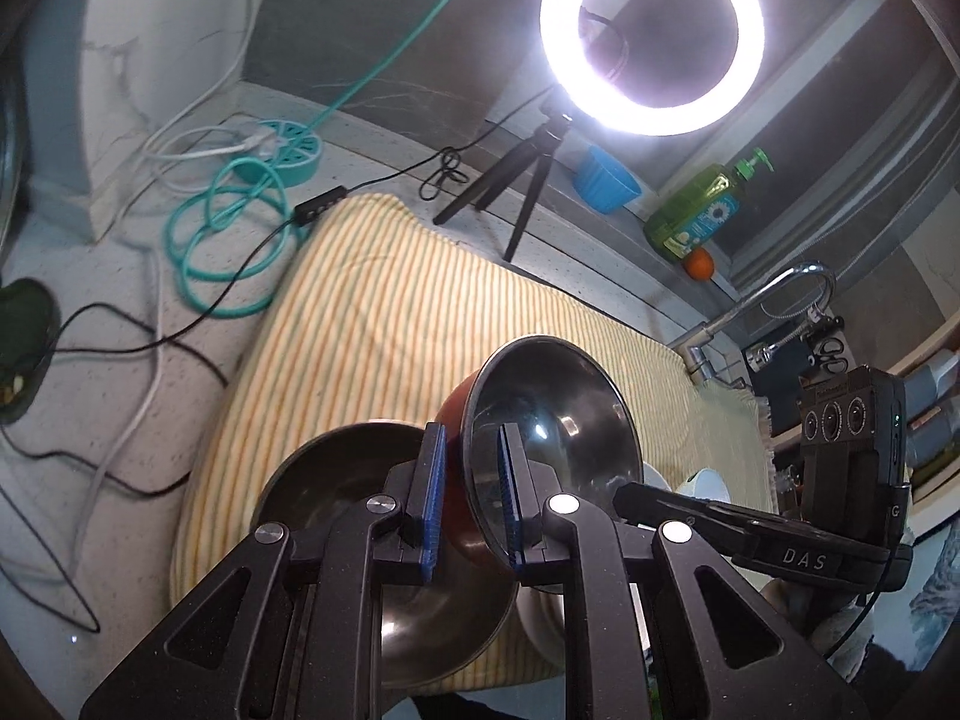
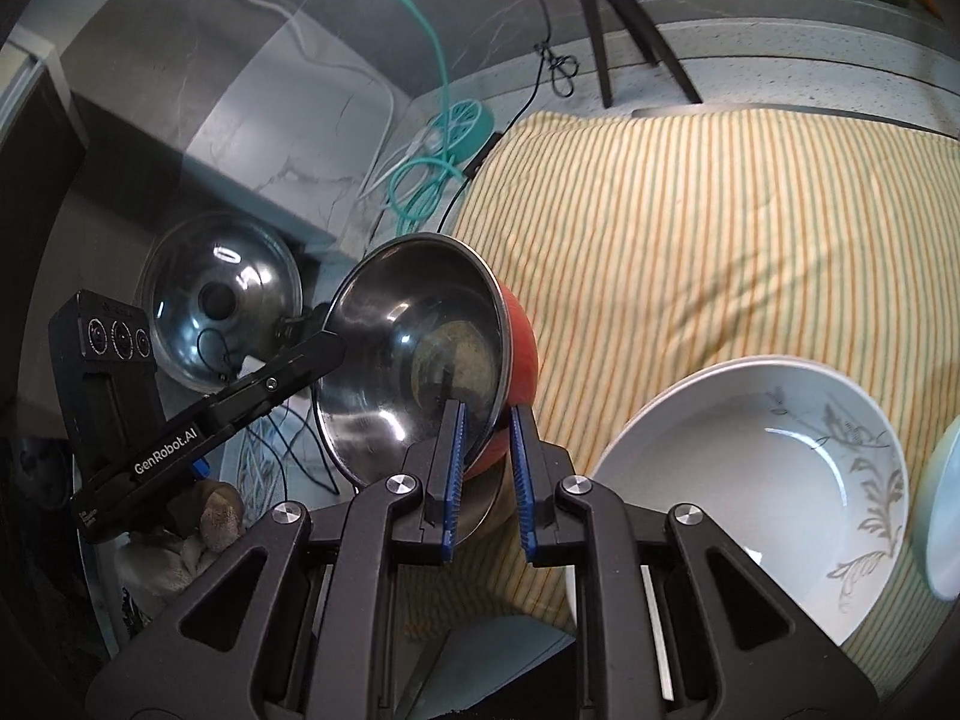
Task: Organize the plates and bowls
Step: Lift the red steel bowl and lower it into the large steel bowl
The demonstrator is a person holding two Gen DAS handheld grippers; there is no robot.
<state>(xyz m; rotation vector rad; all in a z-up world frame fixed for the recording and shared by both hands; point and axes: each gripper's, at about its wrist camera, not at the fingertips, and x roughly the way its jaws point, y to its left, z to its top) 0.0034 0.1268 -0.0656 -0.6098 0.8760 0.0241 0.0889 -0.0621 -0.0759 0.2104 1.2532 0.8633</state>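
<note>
The red bowl (image 1: 474, 516) hangs tilted at lower centre of both views, its rim pinched by my left hand-held gripper (image 1: 474, 504) and right hand-held gripper (image 2: 487, 480). I'd level it, then nest it into the dark bowl (image 1: 336, 468) on the striped towel (image 1: 384, 312), clear of the white bowl (image 2: 780, 480).

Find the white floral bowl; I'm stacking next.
White floral bowl: lower right in the right wrist view, on the striped cloth, beside the right gripper.
</note>
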